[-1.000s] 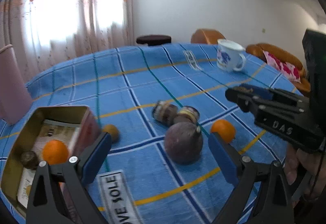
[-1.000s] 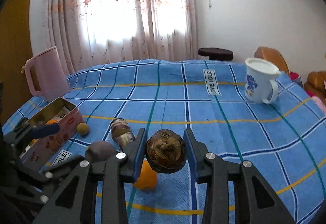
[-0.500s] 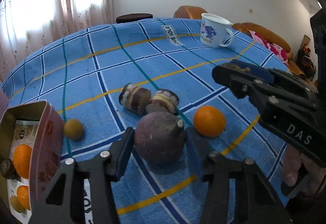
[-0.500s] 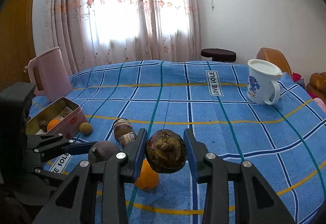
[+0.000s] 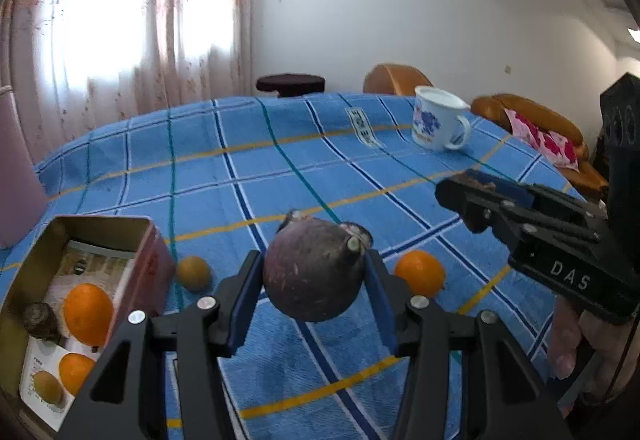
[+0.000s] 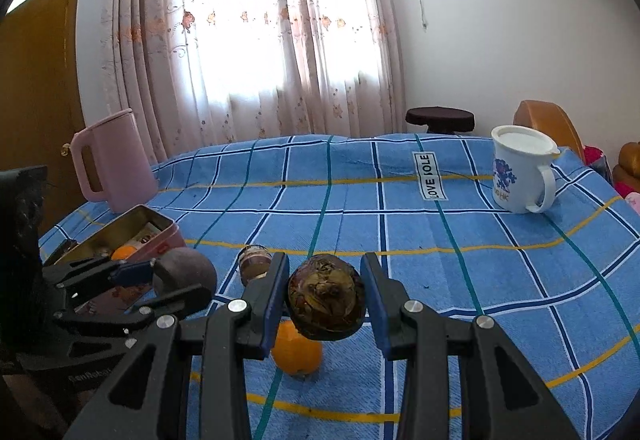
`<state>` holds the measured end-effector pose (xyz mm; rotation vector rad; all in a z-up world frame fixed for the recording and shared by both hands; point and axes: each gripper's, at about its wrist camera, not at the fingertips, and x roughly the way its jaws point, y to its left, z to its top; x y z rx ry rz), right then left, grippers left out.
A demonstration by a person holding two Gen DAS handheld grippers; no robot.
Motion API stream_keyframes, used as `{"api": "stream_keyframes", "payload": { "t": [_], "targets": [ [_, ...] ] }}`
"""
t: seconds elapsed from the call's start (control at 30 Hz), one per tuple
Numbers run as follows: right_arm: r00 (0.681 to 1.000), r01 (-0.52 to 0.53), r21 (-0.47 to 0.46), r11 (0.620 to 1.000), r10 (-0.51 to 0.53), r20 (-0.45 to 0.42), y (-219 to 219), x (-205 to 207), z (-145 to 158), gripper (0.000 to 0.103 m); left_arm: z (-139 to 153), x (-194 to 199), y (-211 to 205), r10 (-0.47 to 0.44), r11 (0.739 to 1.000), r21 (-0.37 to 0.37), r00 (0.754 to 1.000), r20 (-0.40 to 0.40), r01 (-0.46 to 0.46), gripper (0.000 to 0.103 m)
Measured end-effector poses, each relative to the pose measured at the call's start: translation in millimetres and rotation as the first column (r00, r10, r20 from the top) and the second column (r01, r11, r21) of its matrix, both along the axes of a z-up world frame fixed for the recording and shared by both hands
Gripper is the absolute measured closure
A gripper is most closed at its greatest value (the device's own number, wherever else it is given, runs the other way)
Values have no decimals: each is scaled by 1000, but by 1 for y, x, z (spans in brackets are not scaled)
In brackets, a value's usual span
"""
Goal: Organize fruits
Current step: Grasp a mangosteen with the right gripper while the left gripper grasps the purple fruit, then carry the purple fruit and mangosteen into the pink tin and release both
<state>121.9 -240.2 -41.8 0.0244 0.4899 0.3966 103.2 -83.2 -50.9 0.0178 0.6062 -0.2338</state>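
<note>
**Clearance around the tin**

The tin (image 5: 150, 236) is sitting open-topped with bare tablecloth (image 5: 280, 144) lying beyond it. 1 small brown fruit (image 5: 193, 273) is lying just beside its wall; 1 orange (image 5: 419, 273) and the right gripper (image 5: 460, 190) are occupying the right side.

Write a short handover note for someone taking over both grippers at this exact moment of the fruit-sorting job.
Left gripper: shut on the purple fruit, lifted off the cloth.
Right gripper: shut on the brown mottled fruit, also held up.
Tin box at left: two oranges, a dark fruit and a greenish one inside.
Left on the tablecloth: one orange, a small yellowish fruit, two small jars.
Next, likely: place both held fruits in the box.
</note>
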Motion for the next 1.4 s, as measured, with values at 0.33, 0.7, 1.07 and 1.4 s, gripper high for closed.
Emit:
{"api": "stream_keyframes", "payload": {
  "t": [0.33,0.7,1.07,1.4],
  "targets": [
    [999,-16,11,1000,16,37,-1,-7,4,64,9,-13,4,44,999,-3,994,105,-44,50],
    [995,-28,4,1000,27,100,2,-18,7,64,15,-25,7,86,996,-9,980,181,-86,50],
    [988,-37,-7,999,37,150,4,-25,10,64,17,-35,9,113,994,-12,967,229,-113,50],
    [985,-37,-9,999,38,168,5,-29,10,64,20,-44,9,134,991,-16,951,277,-135,50]
  ]
}}
